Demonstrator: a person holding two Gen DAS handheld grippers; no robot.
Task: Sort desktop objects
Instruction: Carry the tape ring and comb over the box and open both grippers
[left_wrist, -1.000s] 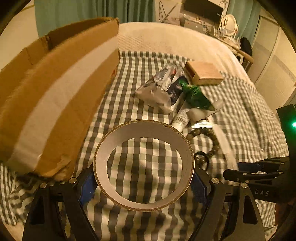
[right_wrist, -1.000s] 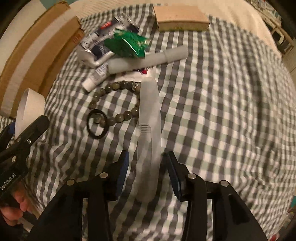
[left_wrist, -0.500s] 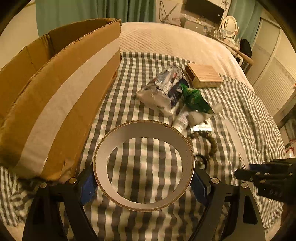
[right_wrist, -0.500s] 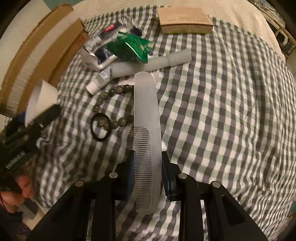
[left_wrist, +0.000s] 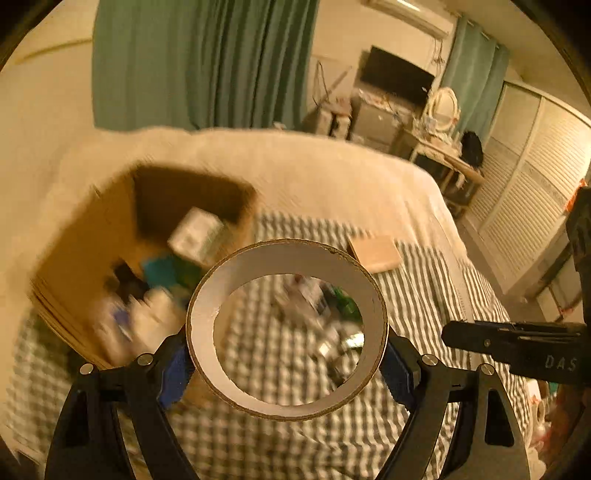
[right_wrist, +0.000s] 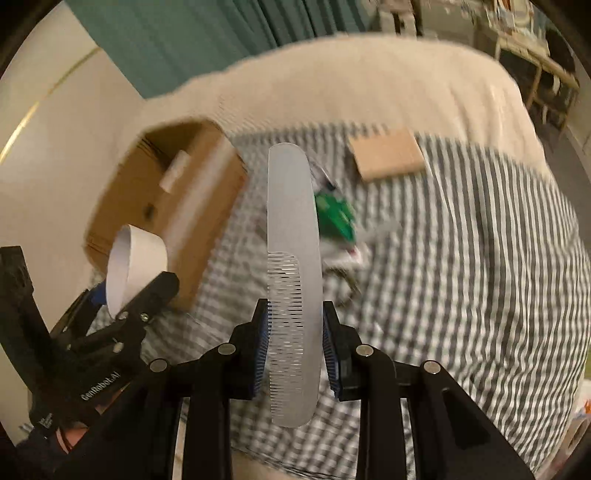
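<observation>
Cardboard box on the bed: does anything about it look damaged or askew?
Too blurred to judge damage. The cardboard box sits open on the checked cloth with several items inside; nothing clearly stands out.

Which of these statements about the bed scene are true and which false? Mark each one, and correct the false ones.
1. The right gripper is clamped on a comb. True.
2. The left gripper holds a bead bracelet. False: it holds a cardboard tape ring.
3. The cardboard box is empty. False: blurred items lie inside.
4. A checked cloth covers part of the bed. True.
</observation>
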